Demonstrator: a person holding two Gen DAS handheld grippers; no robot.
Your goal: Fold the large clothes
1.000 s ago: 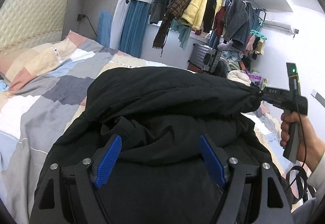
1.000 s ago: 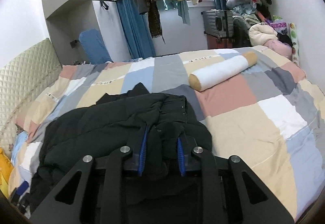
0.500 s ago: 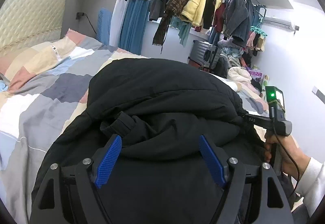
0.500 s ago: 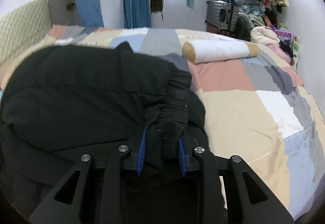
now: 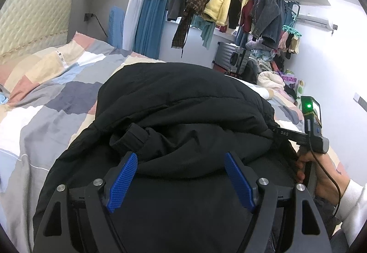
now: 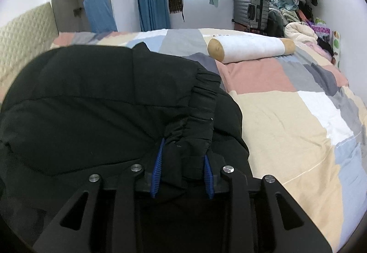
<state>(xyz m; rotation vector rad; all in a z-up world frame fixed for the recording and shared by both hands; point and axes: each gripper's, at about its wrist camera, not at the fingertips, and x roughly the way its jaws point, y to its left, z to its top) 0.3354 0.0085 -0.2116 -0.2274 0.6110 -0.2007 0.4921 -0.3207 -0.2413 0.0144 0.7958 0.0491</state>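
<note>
A black puffy jacket (image 5: 183, 115) lies bunched and folded over on the patchwork bed (image 5: 45, 101). My left gripper (image 5: 181, 179) hovers open over its near part, blue pads (image 5: 123, 177) wide apart, and a fold bulges between them without filling the gap. My right gripper (image 6: 183, 172) has the jacket's gathered hem (image 6: 197, 129) between its blue pads, which still touch the cloth as the jaws are opening. In the left wrist view a hand holds the right gripper's body (image 5: 314, 136) at the jacket's right edge, where its fingertips are hidden by cloth.
A white bolster pillow (image 6: 250, 49) lies across the far side of the bed. A quilted headboard (image 5: 32, 21) stands on the left. A rail of hanging clothes (image 5: 229, 5), a grey suitcase (image 6: 252, 12) and piled laundry (image 6: 300, 32) are at the back.
My right gripper has come down with the jacket's hem, laying the lifted fold onto the rest of the jacket, and its pads have spread a little. The left gripper has stayed put.
</note>
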